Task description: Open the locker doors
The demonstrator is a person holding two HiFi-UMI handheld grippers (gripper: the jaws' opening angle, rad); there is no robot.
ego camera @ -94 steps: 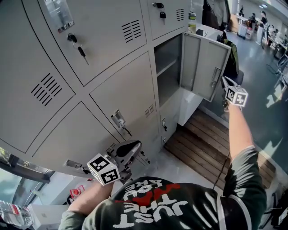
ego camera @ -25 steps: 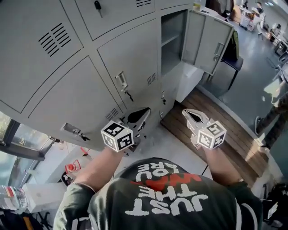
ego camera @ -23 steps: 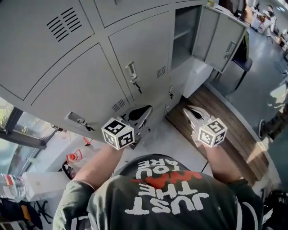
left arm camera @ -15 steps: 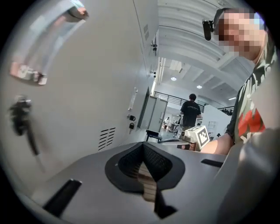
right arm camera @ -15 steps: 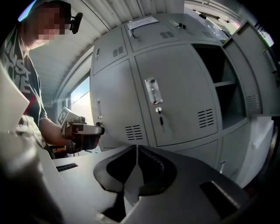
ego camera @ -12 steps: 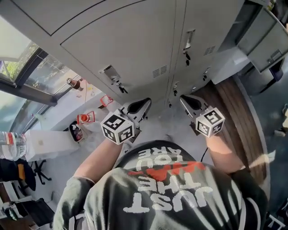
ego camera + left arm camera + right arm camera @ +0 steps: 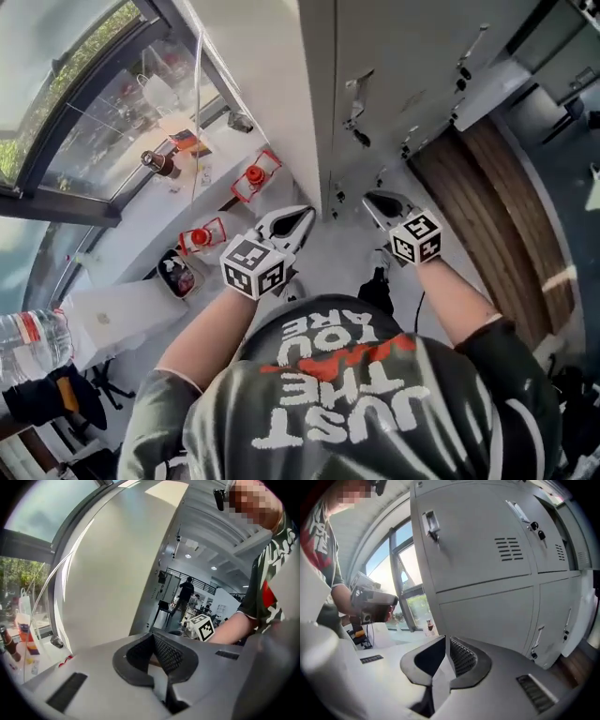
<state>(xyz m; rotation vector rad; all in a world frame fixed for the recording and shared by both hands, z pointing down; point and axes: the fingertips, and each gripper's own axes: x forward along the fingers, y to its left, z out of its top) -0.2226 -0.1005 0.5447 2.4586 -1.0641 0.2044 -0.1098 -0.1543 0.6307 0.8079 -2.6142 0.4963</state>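
Observation:
The grey locker bank (image 7: pixel 412 66) fills the upper right of the head view, its doors shut, with a handle (image 7: pixel 354 98) showing. Its plain side panel (image 7: pixel 281 84) faces me. In the right gripper view, closed doors (image 7: pixel 478 541) with a handle (image 7: pixel 431 524) and keys (image 7: pixel 534 527) stand ahead. My left gripper (image 7: pixel 307 214) is held low before the bank's corner, jaws together on nothing (image 7: pixel 152 637). My right gripper (image 7: pixel 367 199) sits beside it, shut and empty (image 7: pixel 444 641). Neither touches a door.
A window sill at left carries red-capped items (image 7: pixel 253 175) and a dark bottle (image 7: pixel 159 161). A white box (image 7: pixel 112 314) and a water bottle (image 7: pixel 33 342) lie lower left. A wooden platform (image 7: pixel 487 206) runs along the locker base. A person (image 7: pixel 186 592) stands far off.
Both grippers have dropped and travelled left along the lockers to the end of the bank. The open door at right has left the view. Both jaws stay together.

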